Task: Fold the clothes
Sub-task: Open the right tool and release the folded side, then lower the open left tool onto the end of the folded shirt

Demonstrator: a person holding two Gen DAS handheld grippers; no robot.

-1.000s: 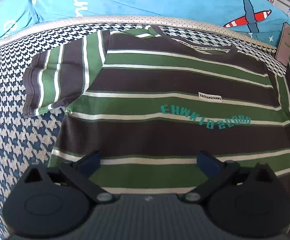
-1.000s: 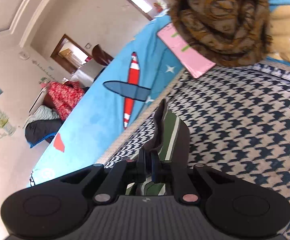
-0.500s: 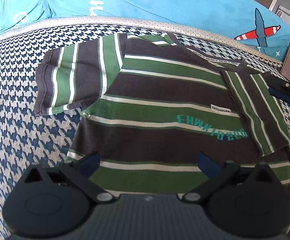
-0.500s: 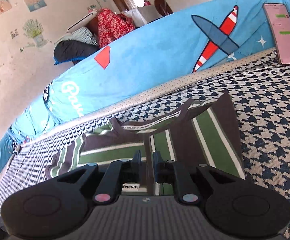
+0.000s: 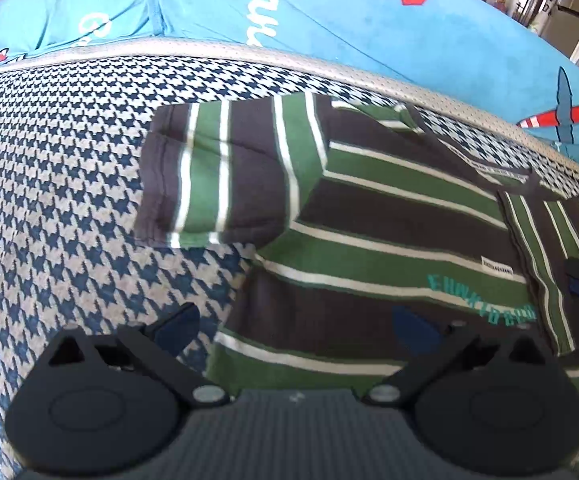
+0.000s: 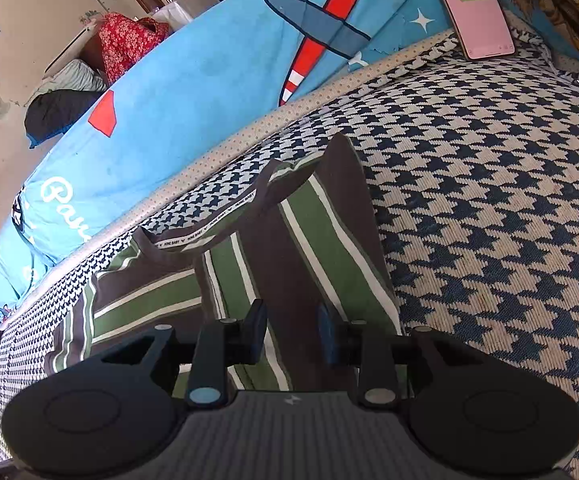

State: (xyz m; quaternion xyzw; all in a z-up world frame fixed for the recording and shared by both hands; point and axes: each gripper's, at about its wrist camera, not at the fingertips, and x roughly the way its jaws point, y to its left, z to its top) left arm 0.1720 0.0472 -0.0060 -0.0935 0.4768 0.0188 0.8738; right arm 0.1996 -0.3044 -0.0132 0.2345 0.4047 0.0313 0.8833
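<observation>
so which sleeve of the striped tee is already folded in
The right sleeve, by the right claw: it lies folded over the shirt's chest. The left sleeve is spread flat on the houndstooth cover.

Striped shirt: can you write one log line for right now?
striped shirt flat on bed | right sleeve folded in | right gripper open | left gripper open

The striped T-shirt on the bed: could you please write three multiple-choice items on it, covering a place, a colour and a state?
1. Where does the folded sleeve lie?
A. on the shirt's chest
B. on the phone
C. off the bed

2. What colour is the chest lettering?
A. red
B. teal
C. yellow

3. How is the right claw?
A. shut on the sleeve
B. open above the sleeve
C. out of view

Key: 1 A, the folded sleeve overlaps the striped T-shirt. 2 B, the lettering is teal. 3 B, the right claw shows a gap between its fingers.
</observation>
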